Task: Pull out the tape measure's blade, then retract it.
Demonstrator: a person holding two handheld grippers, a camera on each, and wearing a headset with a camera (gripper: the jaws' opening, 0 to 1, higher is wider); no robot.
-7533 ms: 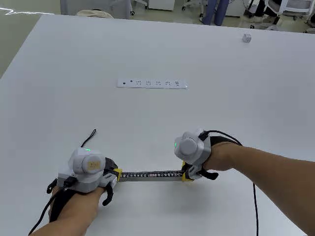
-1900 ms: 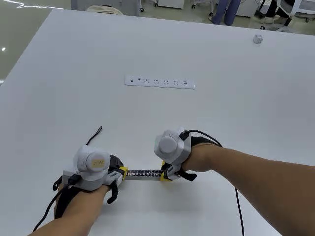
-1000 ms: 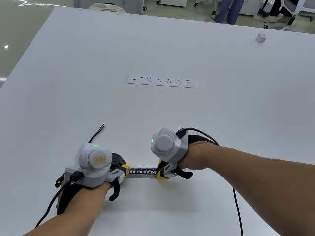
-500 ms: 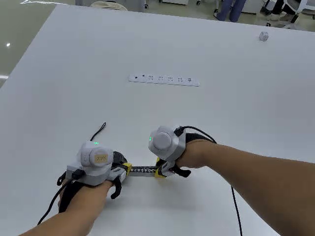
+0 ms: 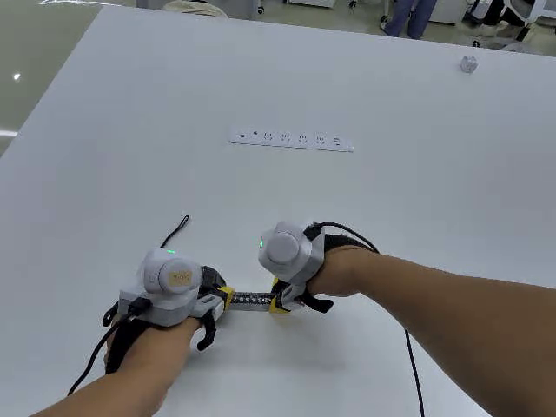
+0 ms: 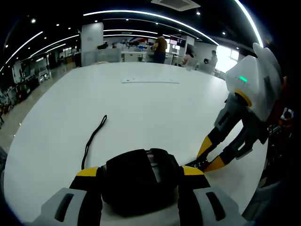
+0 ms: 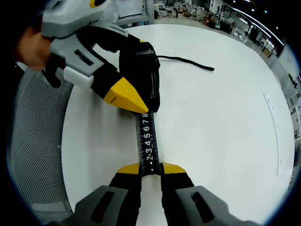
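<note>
left claw: clamped round black tape measure case, low on desk; right claw: pinched on blade tip; short length out between claws, marks 2-8 readable

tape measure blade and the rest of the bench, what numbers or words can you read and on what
"2 3 4 5 6 7 8": on the blade, counting from the right gripper toward the case.
Power strip: markings too small to read.
Case: no legible text.
</note>
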